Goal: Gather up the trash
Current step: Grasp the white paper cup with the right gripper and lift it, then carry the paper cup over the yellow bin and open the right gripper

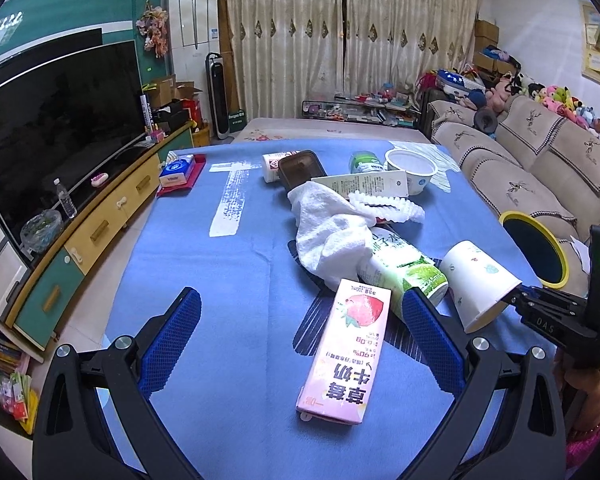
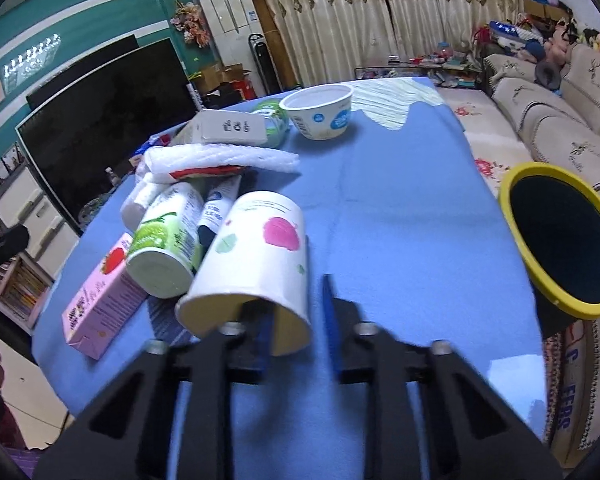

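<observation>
Two grippers, right gripper [image 2: 296, 312] straddling paper cup [image 2: 256, 256] rim (lying sideways)

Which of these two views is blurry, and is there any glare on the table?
Left wrist view: sharp; the print on the strawberry milk carton reads clearly, though fisheye bends the TV edges. Right wrist view: motion blur smears the right gripper and the paper cup rim; a pale sheen sits on the blue tablecloth near the lower right.
</observation>
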The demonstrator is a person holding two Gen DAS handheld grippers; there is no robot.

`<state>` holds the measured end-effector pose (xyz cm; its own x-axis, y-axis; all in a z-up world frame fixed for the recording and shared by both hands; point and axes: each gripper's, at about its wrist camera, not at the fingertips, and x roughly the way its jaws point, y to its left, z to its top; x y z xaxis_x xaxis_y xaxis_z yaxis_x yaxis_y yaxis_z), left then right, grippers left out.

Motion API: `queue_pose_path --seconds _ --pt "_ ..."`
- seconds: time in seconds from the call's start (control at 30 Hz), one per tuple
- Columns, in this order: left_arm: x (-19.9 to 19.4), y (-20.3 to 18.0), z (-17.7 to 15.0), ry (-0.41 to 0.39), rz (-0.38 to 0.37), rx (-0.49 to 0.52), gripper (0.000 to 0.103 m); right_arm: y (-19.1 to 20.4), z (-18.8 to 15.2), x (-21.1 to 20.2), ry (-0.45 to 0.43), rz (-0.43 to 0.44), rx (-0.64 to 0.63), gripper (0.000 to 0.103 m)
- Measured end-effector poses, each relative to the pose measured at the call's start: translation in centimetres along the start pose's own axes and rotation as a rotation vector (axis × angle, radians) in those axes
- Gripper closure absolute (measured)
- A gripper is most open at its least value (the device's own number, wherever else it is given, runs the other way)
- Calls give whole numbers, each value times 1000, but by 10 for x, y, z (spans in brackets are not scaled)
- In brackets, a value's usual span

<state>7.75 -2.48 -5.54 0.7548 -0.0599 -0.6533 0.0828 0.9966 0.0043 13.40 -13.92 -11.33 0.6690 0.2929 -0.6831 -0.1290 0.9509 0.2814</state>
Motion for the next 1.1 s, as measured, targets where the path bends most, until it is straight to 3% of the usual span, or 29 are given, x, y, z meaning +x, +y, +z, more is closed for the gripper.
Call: queue_pose_path --seconds 0.3,0.4,0.53,0.6,0.77,1.03,1.1 --pt "8 -4 3 -5 -35 14 4 -14 13 -28 -72 25 53 101" --pt "13 -8 5 -4 -50 25 4 -39 26 -48 -124 -35 98 101" --pt "21 -16 7 -3 -60 41 4 -102 45 -65 -172 -188 218 101" --pt "27 -21 9 6 -66 46 4 -134 52 -60 -156 -268 268 101" --pt "46 -32 11 42 -70 57 4 -210 64 -21 -8 -435 354 100" --pt "70 -42 12 89 -71 62 4 -270 68 29 125 -549 435 100" --pt "72 -43 12 97 -73 64 4 -279 68 35 135 -561 447 95"
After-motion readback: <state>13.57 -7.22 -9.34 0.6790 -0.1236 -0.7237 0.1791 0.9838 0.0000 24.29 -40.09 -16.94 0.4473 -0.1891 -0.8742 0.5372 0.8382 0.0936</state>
